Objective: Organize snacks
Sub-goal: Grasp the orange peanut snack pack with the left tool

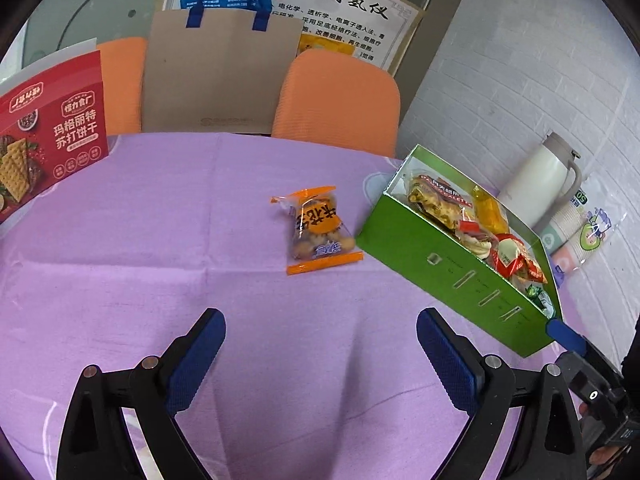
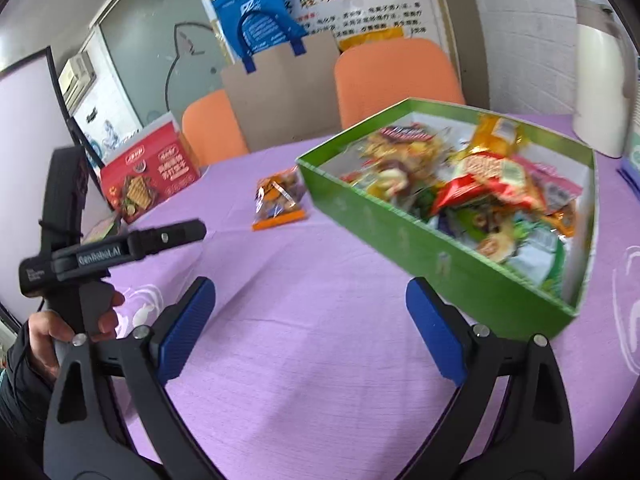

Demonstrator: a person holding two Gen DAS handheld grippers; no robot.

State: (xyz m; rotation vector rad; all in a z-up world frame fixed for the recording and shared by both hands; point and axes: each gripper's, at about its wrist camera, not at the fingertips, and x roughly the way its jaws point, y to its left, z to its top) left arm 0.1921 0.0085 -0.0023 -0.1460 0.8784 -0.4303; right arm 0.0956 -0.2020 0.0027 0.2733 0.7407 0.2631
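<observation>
White brick wall (image 1: 500,80), orange chairs (image 1: 340,100), glass partition (image 2: 152,40)

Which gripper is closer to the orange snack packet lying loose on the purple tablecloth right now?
Left, by a little. The left gripper is open, aimed straight at the orange snack packet. The right gripper, also open and empty, sits off to its side, beside the green box.

This is looking like an office or meeting room: two orange chairs (image 1: 340,96) are standing at twelve o'clock behind a table under a purple cloth (image 1: 160,240), a printed Chinese poster (image 1: 340,12) is hanging on the wall, and a white thermos (image 1: 540,180) is waiting at two o'clock.
</observation>
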